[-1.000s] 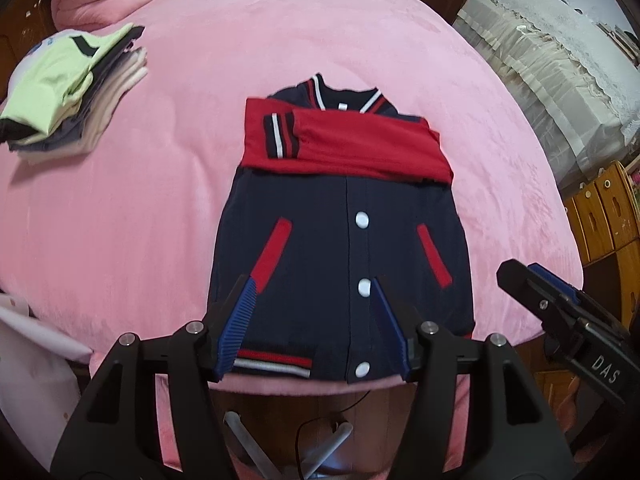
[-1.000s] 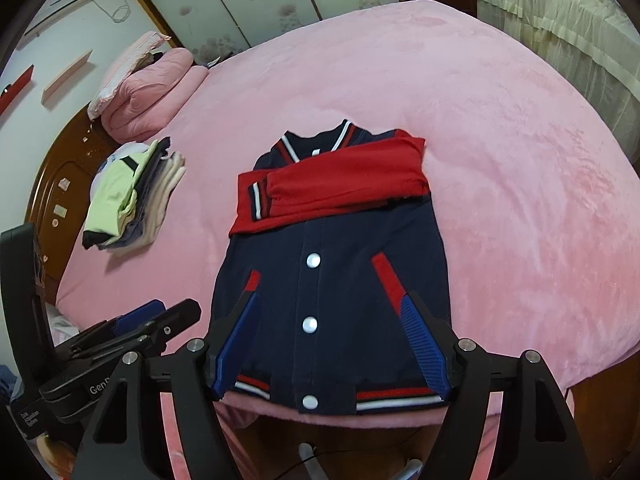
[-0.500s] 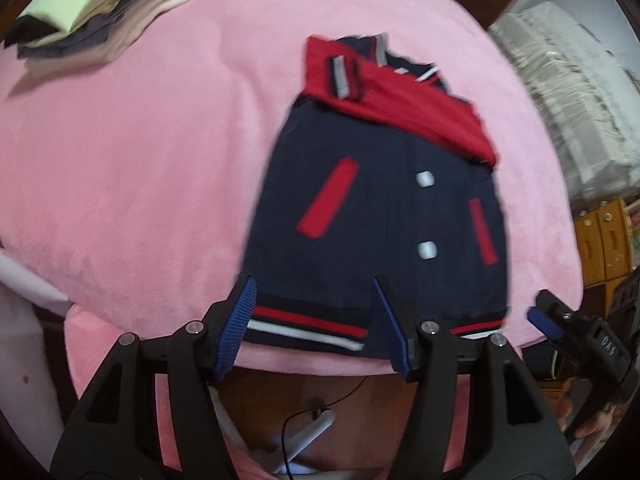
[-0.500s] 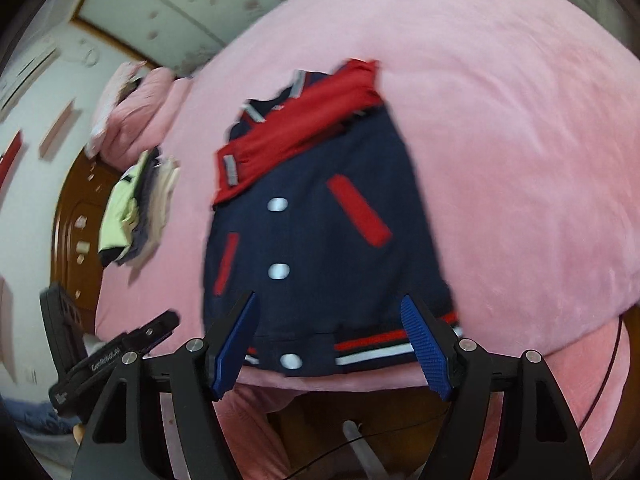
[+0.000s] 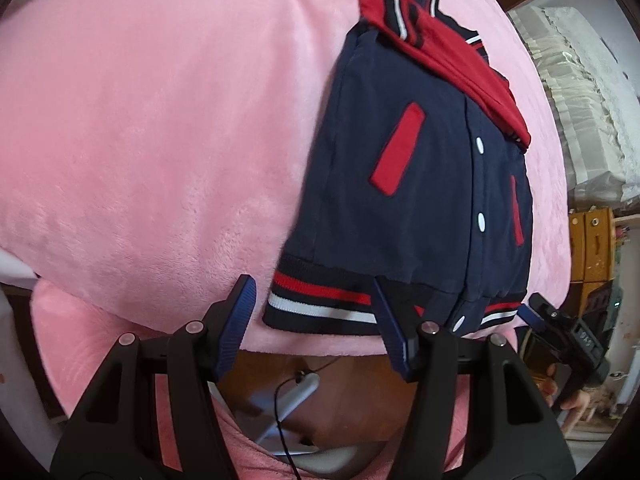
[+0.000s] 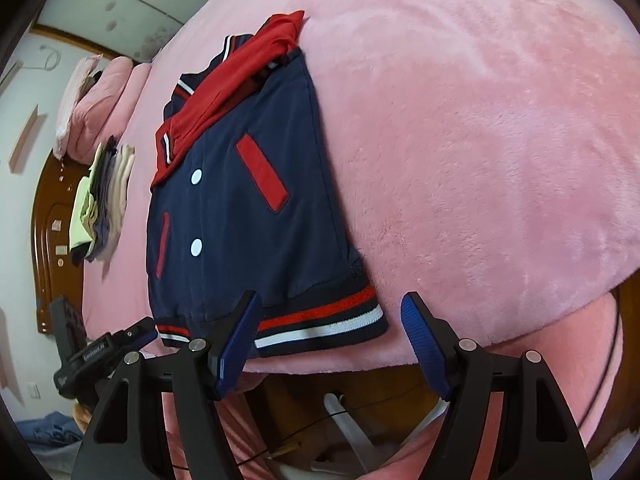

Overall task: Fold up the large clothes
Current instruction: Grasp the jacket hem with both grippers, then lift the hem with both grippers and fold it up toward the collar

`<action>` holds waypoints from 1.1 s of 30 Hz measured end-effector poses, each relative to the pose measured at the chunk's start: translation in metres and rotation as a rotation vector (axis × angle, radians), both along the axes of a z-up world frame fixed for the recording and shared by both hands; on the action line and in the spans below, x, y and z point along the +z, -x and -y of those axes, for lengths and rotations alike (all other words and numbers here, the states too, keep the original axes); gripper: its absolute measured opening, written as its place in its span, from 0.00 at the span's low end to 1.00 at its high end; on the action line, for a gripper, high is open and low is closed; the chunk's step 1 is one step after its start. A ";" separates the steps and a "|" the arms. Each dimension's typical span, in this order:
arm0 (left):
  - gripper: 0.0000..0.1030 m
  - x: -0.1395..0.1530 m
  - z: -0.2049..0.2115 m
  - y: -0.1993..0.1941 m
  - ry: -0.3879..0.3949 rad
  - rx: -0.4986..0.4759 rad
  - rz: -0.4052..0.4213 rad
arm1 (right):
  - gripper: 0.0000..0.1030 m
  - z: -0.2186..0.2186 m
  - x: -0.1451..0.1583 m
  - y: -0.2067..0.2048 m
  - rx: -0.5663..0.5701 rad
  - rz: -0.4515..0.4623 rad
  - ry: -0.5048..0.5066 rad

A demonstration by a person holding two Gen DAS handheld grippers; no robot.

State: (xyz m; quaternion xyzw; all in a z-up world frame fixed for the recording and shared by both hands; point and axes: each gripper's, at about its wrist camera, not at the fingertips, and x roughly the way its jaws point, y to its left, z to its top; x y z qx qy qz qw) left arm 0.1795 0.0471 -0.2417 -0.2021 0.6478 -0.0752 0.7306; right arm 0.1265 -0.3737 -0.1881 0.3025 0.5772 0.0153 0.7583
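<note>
A navy varsity jacket [image 5: 416, 184] with red pocket trims, white snaps and red sleeves folded across its chest lies flat on the pink bed; it also shows in the right wrist view [image 6: 248, 216]. Its striped hem [image 5: 320, 300] hangs at the bed's near edge. My left gripper [image 5: 316, 320] is open, its fingers astride the hem's left corner, not closed on it. My right gripper [image 6: 332, 332] is open, its fingers astride the hem's right corner [image 6: 320, 320]. Each gripper shows at the edge of the other's view.
The pink plush blanket [image 6: 480, 140] covers the bed. A stack of folded clothes [image 6: 104, 196] and pink pillows [image 6: 96, 100] lie at the far left by a wooden headboard [image 6: 44, 220]. Wooden furniture [image 5: 592, 248] stands right of the bed. A cable and white frame sit below the edge.
Both grippers have dropped towards the bed's near edge and spread apart, the left to the hem's left corner, the right to its right corner. The jacket has not moved.
</note>
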 end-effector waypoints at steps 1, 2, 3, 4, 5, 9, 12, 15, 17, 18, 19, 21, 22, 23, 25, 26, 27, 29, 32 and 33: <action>0.55 -0.005 0.000 0.000 0.028 0.007 -0.013 | 0.68 0.001 -0.004 0.000 0.006 0.001 -0.013; 0.54 -0.010 -0.002 -0.001 0.056 0.014 -0.025 | 0.66 0.001 -0.008 -0.001 0.011 -0.001 -0.031; 0.54 -0.014 -0.002 -0.001 0.068 0.016 -0.029 | 0.62 0.000 -0.012 -0.001 0.015 -0.002 -0.048; 0.54 -0.018 -0.002 -0.001 0.073 0.017 -0.032 | 0.60 0.001 -0.016 -0.001 0.020 -0.006 -0.060; 0.54 -0.020 -0.002 -0.001 0.070 0.016 -0.035 | 0.59 -0.003 -0.019 -0.002 0.020 -0.008 -0.055; 0.54 -0.027 0.002 -0.002 0.054 0.017 -0.036 | 0.49 -0.007 -0.033 -0.005 0.028 -0.027 -0.039; 0.52 -0.023 0.008 -0.001 0.021 0.005 -0.020 | 0.42 -0.009 -0.037 -0.006 0.020 -0.023 -0.041; 0.40 -0.016 0.013 0.000 0.000 -0.012 0.005 | 0.32 -0.009 -0.038 -0.006 0.017 -0.004 -0.063; 0.27 -0.009 0.018 0.000 -0.014 -0.029 0.033 | 0.28 -0.010 -0.036 -0.006 0.011 0.018 -0.074; 0.24 -0.006 0.021 0.000 -0.013 -0.028 0.045 | 0.25 -0.011 -0.034 -0.006 0.008 0.030 -0.079; 0.18 -0.003 0.021 0.001 -0.006 -0.024 0.053 | 0.20 -0.013 -0.033 -0.007 0.006 0.036 -0.086; 0.10 0.004 0.018 0.000 0.040 -0.003 0.075 | 0.15 -0.015 -0.027 -0.008 0.002 0.073 -0.132; 0.09 0.008 0.017 0.000 0.077 0.007 0.091 | 0.14 -0.015 -0.023 -0.008 0.000 0.099 -0.155; 0.09 0.013 0.017 0.000 0.102 0.011 0.106 | 0.14 -0.016 -0.015 -0.009 -0.008 0.138 -0.183; 0.09 0.026 0.015 -0.001 0.150 0.026 0.136 | 0.13 -0.016 -0.002 -0.011 -0.018 0.191 -0.221; 0.09 0.033 0.013 -0.001 0.178 0.035 0.146 | 0.13 -0.017 0.005 -0.012 -0.022 0.212 -0.245; 0.09 0.040 0.010 -0.002 0.204 0.044 0.157 | 0.13 -0.017 0.013 -0.014 -0.026 0.228 -0.266; 0.09 0.059 0.005 -0.004 0.235 0.060 0.197 | 0.13 -0.019 0.030 -0.020 -0.029 0.268 -0.294; 0.09 0.089 0.002 -0.013 0.267 0.088 0.265 | 0.13 -0.018 0.055 -0.031 -0.042 0.330 -0.344; 0.09 0.098 -0.002 -0.019 0.275 0.094 0.282 | 0.13 -0.016 0.065 -0.038 -0.052 0.354 -0.361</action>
